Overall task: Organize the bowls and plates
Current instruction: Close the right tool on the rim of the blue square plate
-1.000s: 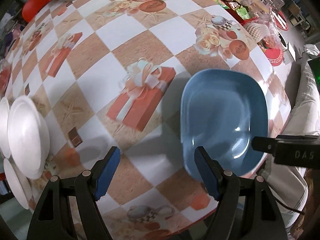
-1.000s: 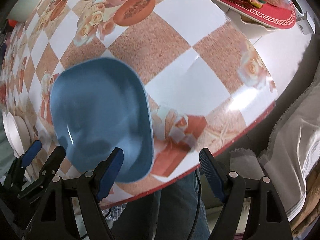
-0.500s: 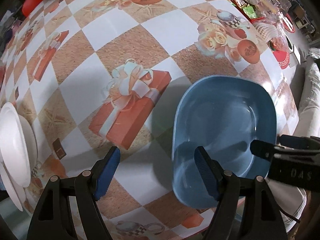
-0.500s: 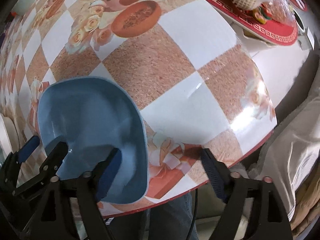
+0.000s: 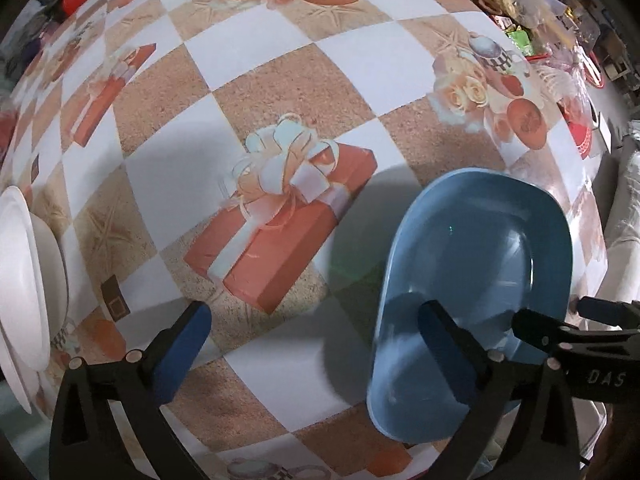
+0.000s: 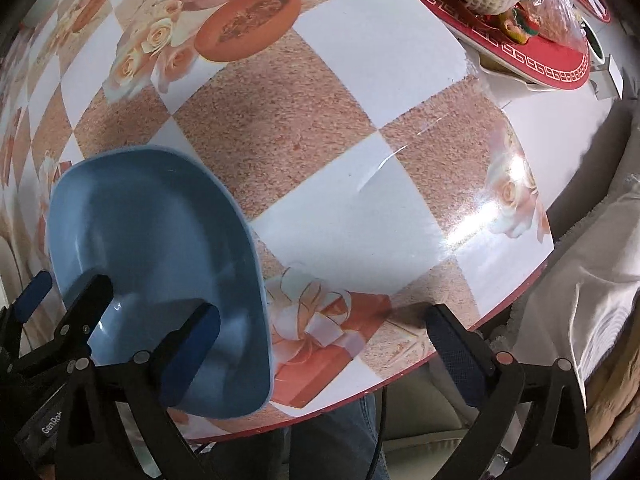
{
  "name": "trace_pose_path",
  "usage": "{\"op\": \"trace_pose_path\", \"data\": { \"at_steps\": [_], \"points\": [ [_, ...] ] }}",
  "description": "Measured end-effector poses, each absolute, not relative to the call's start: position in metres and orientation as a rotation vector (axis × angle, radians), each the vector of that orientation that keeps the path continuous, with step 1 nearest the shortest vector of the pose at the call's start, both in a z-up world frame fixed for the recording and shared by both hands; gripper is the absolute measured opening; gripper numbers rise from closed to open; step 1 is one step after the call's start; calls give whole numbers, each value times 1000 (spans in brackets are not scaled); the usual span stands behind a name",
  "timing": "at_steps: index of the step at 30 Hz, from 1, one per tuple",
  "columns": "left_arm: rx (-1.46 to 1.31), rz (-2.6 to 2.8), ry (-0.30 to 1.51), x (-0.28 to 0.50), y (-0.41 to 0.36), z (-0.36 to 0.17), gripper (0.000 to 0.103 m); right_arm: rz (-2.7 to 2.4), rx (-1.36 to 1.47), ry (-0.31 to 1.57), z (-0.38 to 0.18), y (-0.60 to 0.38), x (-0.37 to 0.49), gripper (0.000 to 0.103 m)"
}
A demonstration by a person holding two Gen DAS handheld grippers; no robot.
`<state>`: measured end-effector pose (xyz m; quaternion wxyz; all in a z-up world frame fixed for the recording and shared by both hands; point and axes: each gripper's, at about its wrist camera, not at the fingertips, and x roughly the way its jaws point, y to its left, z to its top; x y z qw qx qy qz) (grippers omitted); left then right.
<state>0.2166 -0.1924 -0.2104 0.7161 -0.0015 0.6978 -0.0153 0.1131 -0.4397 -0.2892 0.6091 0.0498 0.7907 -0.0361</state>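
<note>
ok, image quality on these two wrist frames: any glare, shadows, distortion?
Right wrist view: bright glare on the glossy tablecloth near the table's edge; strong fisheye bulge. Left wrist view: no glare, soft dark shadows across the tablecloth beside the blue dish; same bulge, black corners. Both sharp, no motion blur.

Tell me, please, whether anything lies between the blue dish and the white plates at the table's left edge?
Nothing visible does. Between the blue dish and the white plates lies only bare printed tablecloth.
</note>
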Motion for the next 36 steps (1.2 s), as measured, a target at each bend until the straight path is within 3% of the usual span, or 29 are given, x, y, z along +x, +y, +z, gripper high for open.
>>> {"op": "trace_pose_path", "data": {
  "at_steps": [18,21,27,30,35,36],
  "points": [
    [-10,-27,1561,214,-184,-208,103,-86,126,1829,-293,-451,113,103],
    [37,-48,1569,228,-193,-204,98,-90,95,1836,-291,-448,114,103],
    [134,-124,1561,235,-216,-197,80,-51,54,1821,-283,-439,113,84],
    [117,-141,1577,239,-221,-197,75,-37,31,1800,-277,-434,111,69],
    [110,-185,1584,242,-234,-196,54,69,16,1782,-269,-418,111,23],
    [119,-197,1583,241,-236,-195,49,79,5,1788,-270,-413,111,22]
  ]
}}
